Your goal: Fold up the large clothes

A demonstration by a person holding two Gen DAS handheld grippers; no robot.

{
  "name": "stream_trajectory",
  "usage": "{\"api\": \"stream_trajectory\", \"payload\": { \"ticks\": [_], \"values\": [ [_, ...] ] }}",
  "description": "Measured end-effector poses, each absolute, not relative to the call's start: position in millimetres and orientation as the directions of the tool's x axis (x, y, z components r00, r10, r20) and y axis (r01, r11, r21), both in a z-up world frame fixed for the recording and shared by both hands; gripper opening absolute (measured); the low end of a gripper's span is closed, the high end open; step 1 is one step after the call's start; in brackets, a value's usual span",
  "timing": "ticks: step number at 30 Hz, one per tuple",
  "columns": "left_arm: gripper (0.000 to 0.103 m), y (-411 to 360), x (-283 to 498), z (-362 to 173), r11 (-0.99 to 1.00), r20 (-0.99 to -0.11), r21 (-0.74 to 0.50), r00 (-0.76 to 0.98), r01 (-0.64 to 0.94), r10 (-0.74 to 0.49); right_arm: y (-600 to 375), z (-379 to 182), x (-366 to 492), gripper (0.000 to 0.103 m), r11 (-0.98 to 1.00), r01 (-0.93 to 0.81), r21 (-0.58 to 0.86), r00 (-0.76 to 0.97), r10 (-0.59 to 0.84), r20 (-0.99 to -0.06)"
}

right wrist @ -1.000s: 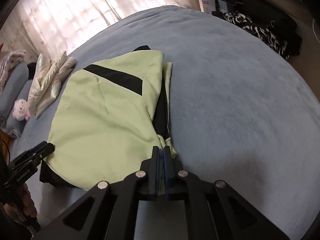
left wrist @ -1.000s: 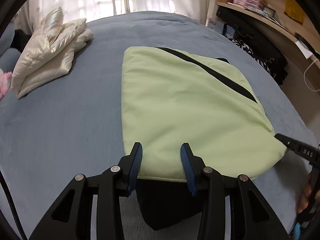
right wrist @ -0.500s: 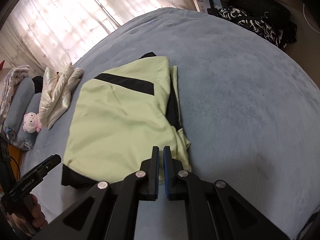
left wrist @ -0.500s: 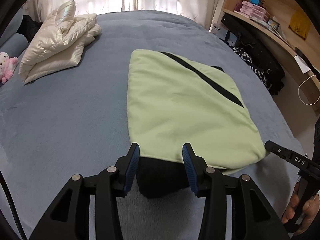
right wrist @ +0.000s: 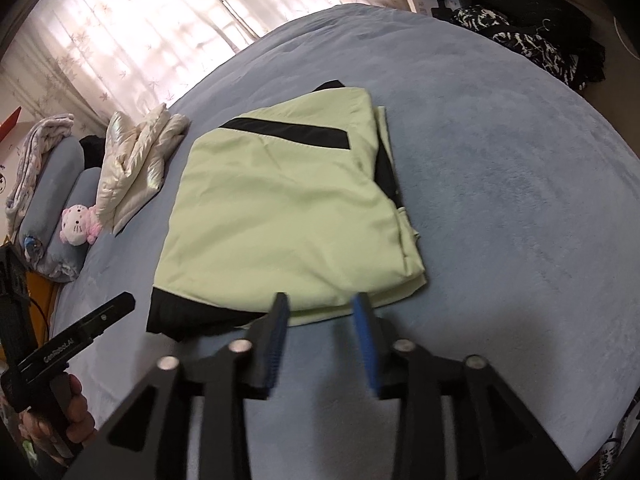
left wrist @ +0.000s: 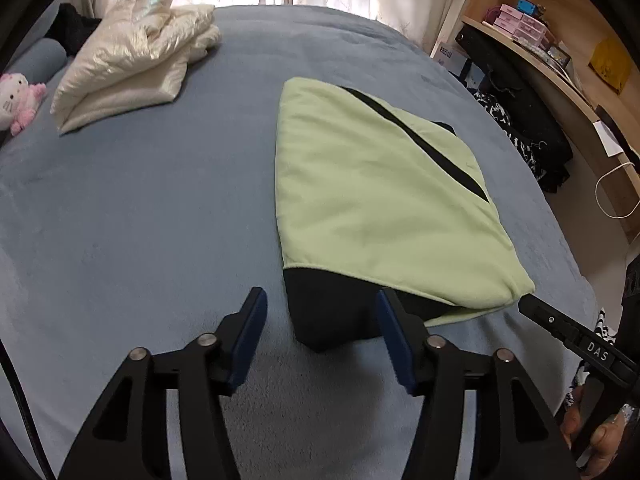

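Observation:
A light green garment with black trim (left wrist: 380, 200) lies folded into a flat rectangle on the blue bed (left wrist: 140, 220); it also shows in the right wrist view (right wrist: 280, 208). Its black hem (left wrist: 332, 312) sticks out at the near edge. My left gripper (left wrist: 320, 312) is open and empty, just short of that hem. My right gripper (right wrist: 320, 312) is open and empty at the garment's near edge; it shows in the left wrist view at the right (left wrist: 560, 328). The left gripper shows at the lower left of the right wrist view (right wrist: 88, 328).
A folded cream puffer jacket (left wrist: 132, 56) lies at the bed's far left, with a pink plush toy (left wrist: 16, 100) and rolled blue pillows (right wrist: 60, 184) beside it. Dark clothes (left wrist: 528, 128) and wooden shelves (left wrist: 560, 40) stand to the right. Curtains (right wrist: 140, 32) hang behind.
My right gripper has opened and let go of the garment's corner. Both grippers have drawn back from the garment, which now lies flat and free.

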State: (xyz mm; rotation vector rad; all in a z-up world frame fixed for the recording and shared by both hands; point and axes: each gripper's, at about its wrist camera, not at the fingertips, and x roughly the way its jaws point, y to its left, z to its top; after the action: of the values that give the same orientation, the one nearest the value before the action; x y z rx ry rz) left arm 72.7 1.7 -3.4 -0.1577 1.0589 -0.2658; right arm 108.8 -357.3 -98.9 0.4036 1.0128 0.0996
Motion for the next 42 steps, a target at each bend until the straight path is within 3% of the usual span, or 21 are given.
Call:
{"api": "stream_trajectory", "payload": {
  "ticks": [3,13,24,31,37,42],
  "values": [
    [0.076,4.1,75.8,-5.4,0.946,-0.834,-0.290,0.448,0.143,-0.323,-355.0,-95.3,111.1,0.053,0.927,0.088,0.365,0.537,0.265,-0.801],
    [0.078,4.9,120.0,-19.3,0.917,-0.814,-0.360,0.423,0.170,-0.398,-385.8,-92.7,163.1,0.058,0.943,0.093,0.319,0.518,0.228,-0.824],
    [0.080,-10.8,184.3,-68.0,0.882,-0.819,-0.452,0.330,0.135,-0.470,-430.3,-149.6,230.5,0.059,0.894,0.138,0.427,0.414,0.339,-0.845],
    [0.088,-21.8,202.5,-84.1,0.855,-0.798,-0.506,0.313,0.114,-0.514,-437.7,-167.7,245.3,0.063,0.824,0.110,0.557,0.402,0.475,-0.783],
    [0.094,-34.8,214.1,-87.8,0.861,-0.812,-0.488,0.287,0.143,-0.508,-431.8,-179.9,271.1,0.065,0.709,0.042,0.704,0.386,0.639,-0.665],
    [0.098,-39.9,224.3,-92.4,0.853,-0.814,-0.494,0.256,0.166,-0.521,-413.9,-184.6,295.2,0.062,0.704,-0.013,0.710,0.366,0.664,-0.652]
  ]
}}
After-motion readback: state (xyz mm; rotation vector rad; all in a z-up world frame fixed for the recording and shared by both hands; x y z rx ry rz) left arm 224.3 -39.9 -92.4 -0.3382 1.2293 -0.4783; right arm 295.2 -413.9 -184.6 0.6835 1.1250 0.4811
